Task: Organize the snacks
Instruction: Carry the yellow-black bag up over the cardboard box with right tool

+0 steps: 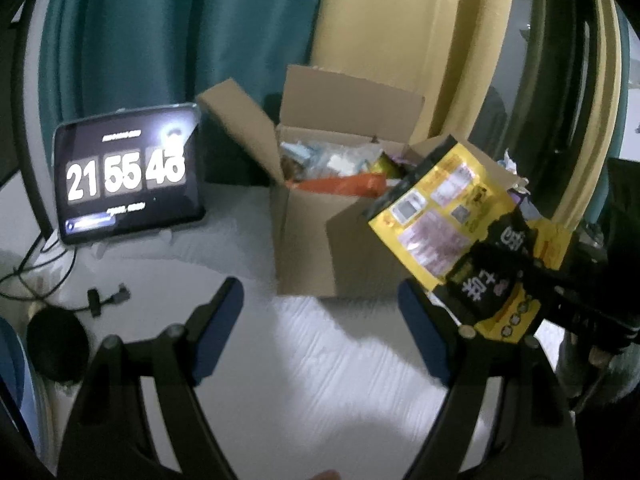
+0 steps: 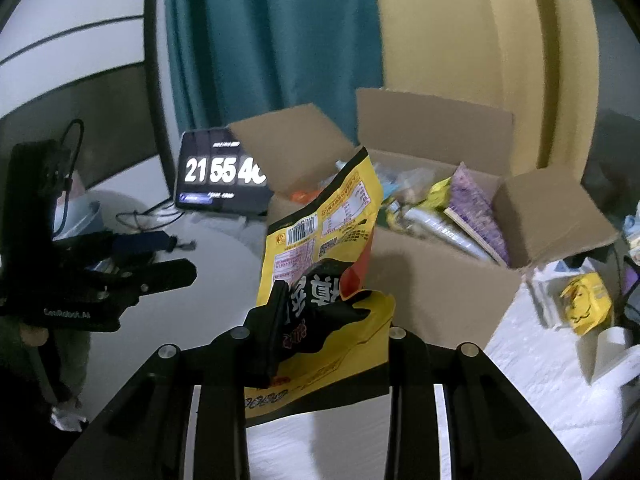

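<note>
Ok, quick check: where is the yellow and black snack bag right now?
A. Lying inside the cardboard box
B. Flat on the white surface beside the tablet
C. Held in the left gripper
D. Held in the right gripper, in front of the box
D: the right gripper is shut on the yellow and black snack bag, held up in front of the open cardboard box, while the left gripper is open and empty.

You're in a home room: teal curtain (image 2: 276, 40) beside a yellow one (image 2: 460, 32), a snack-filled cardboard box (image 2: 432, 272) on white bedding (image 1: 320, 360), tablet clock (image 1: 128, 172) propped nearby.
</note>
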`<state>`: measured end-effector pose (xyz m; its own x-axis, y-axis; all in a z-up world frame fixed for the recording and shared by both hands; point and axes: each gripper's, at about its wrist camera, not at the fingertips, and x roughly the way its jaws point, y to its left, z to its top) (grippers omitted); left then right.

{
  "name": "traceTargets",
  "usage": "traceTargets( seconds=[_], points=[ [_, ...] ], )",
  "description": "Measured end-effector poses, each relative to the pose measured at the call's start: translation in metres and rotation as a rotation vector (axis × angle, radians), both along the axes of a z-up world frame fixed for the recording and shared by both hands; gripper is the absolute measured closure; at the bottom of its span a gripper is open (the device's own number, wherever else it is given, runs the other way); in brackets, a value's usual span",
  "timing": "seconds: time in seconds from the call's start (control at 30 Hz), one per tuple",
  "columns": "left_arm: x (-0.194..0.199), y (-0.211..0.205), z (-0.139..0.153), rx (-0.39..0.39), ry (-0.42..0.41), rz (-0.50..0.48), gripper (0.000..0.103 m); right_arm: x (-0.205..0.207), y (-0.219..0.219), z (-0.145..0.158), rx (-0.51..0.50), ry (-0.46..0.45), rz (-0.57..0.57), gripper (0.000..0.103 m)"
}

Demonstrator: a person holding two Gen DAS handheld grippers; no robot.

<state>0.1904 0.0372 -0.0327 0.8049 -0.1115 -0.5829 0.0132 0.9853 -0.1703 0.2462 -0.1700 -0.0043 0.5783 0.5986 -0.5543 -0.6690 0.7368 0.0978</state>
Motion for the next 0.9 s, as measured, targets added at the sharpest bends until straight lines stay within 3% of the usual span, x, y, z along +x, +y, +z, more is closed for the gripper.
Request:
traceTargets(
  seconds=[0.9],
  points=[
    [0.095, -0.023, 0.047, 0.04, -0.135, -0.082, 0.022, 0.085, -0.012, 0.029, 0.023, -0.059, -0.122, 0.071]
  ],
)
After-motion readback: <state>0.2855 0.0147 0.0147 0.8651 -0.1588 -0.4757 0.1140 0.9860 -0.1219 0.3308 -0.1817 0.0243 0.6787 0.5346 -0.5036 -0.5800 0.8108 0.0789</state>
